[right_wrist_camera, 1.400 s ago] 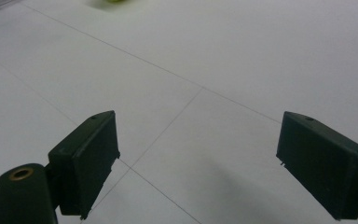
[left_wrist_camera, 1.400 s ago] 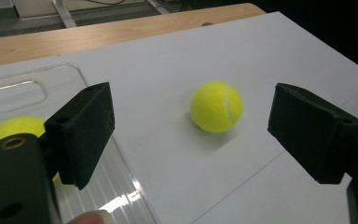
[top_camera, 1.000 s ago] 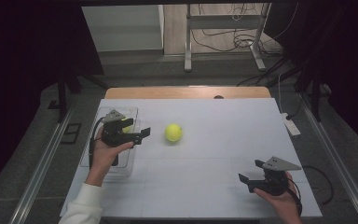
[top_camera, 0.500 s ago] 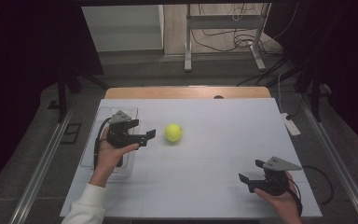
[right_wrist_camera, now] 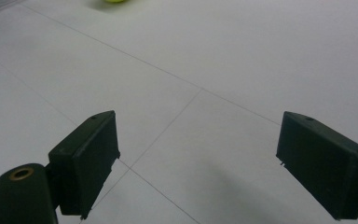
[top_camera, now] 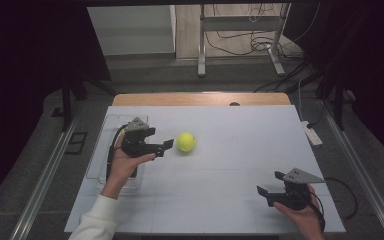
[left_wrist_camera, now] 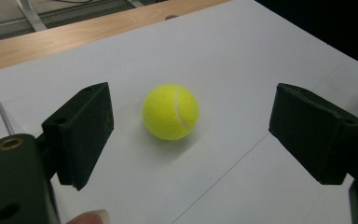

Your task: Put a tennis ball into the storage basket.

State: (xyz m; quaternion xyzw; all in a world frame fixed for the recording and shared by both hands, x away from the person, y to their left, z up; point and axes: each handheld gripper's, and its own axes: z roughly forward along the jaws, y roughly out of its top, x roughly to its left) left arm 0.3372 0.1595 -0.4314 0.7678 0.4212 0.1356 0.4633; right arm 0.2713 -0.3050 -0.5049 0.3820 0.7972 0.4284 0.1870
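A yellow-green tennis ball [top_camera: 185, 142] rests on the white tabletop [top_camera: 240, 145], left of centre. My left gripper [top_camera: 164, 148] is held just left of it, jaws open and pointing at the ball. In the left gripper view the ball [left_wrist_camera: 170, 112] lies a short way ahead of the open left gripper [left_wrist_camera: 191, 135], untouched by either pad. My right gripper [top_camera: 270, 183] sits near the front right corner of the table, open. In the right gripper view the right gripper [right_wrist_camera: 196, 163] has bare tabletop between its jaws, and the ball's edge [right_wrist_camera: 114, 1] peeks in at the top.
A clear plastic tray [top_camera: 100, 150] lies along the table's left side, under the left hand. A wooden strip [top_camera: 200, 98] borders the far edge. A white power strip [top_camera: 311, 134] hangs at the right edge. Metal stand legs [top_camera: 201, 55] rise behind the table.
My left gripper has edged a little to the right, closer to the ball. The ball and my right gripper have stayed put.
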